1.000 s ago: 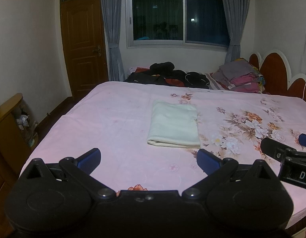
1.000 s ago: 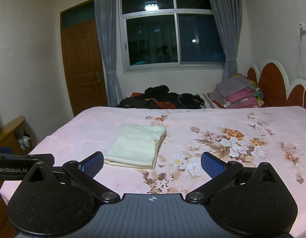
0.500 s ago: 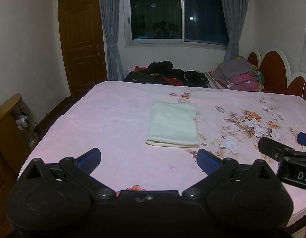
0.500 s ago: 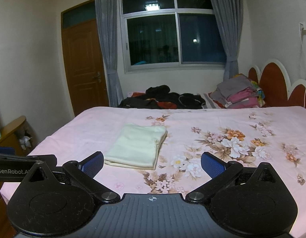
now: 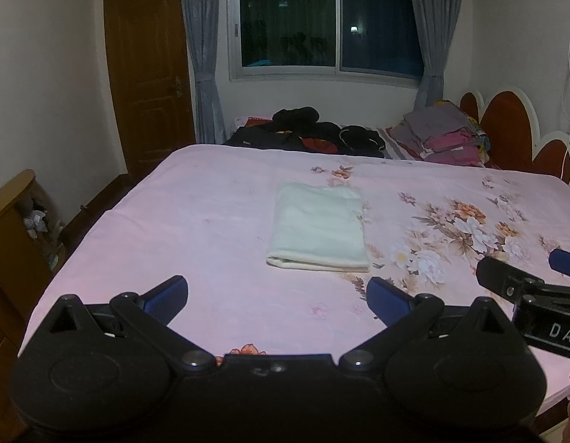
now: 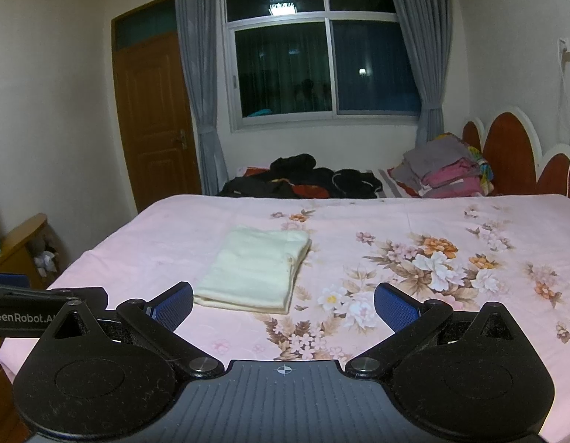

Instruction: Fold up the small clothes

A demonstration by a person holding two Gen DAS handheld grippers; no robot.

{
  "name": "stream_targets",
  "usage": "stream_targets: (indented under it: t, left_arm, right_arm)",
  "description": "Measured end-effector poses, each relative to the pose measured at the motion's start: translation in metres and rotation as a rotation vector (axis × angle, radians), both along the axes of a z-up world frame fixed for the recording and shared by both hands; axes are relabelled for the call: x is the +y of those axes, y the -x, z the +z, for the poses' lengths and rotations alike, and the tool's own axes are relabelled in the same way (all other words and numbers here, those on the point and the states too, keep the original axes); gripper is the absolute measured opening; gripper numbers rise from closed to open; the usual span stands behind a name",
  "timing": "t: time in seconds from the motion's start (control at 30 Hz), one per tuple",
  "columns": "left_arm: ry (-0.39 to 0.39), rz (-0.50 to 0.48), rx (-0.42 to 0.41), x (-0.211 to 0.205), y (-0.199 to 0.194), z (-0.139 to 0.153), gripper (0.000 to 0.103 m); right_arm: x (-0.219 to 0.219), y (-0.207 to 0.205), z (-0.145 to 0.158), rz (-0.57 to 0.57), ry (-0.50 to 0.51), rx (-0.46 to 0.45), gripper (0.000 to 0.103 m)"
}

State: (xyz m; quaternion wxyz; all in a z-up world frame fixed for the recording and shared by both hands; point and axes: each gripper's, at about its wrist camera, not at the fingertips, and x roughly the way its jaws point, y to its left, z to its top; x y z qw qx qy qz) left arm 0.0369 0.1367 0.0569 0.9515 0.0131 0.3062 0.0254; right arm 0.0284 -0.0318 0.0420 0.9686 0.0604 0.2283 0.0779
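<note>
- Left tongs (image 5: 277, 297): jaws spread wide, nothing between them, held above the near edge of the bed; blue pads (image 5: 166, 298) show, the body fills the bottom of its own view and hides the bed edge below.
- Right tongs (image 6: 283, 308): also spread wide and empty, above the near edge; in the left view only one arm of them shows, cut off at the right border.
- Cream folded cloth (image 5: 318, 226): lies flat on the bed, beyond both tongs and apart from them, fold toward us; layered edges on its right side, count not readable.
- Bed (image 5: 211, 221): pink sheet with a flower print on the right half; near corners hidden behind the tongs.
- Dark clothes heap (image 5: 307, 134) at the far edge, items can't be told apart.
- Stack of folded clothes (image 5: 441, 136) far right by the headboard (image 5: 506, 129), which is partly cut off.
- Window (image 6: 321, 70) dark, only reflections; curtains (image 6: 196, 85) either side.
- Brown door (image 5: 148, 70) at left; wooden shelf (image 5: 11, 229) at the left edge, contents blurry.
</note>
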Motion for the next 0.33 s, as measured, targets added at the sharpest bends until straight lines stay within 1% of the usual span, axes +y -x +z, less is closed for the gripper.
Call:
stream_targets:
  t: [0.1, 0.2, 0.27, 0.33]
  left_arm:
    - [-0.004, -0.014, 0.006, -0.002, -0.004, -0.001, 0.103]
    - [-0.008, -0.011, 0.003, -0.002, -0.007, -0.001, 0.100]
    - [-0.008, -0.002, 0.003, -0.002, -0.010, -0.001, 0.100]
    - [-0.012, 0.004, -0.001, -0.002, -0.013, -0.002, 0.102]
  right_arm:
    - [0.000, -0.003, -0.002, -0.001, -0.002, 0.006, 0.103]
    - [-0.001, -0.006, -0.003, -0.004, -0.001, 0.014, 0.103]
    - [-0.002, -0.009, -0.005, -0.008, -0.002, 0.020, 0.103]
    - [-0.004, -0.011, -0.007, -0.014, -0.005, 0.026, 0.103]
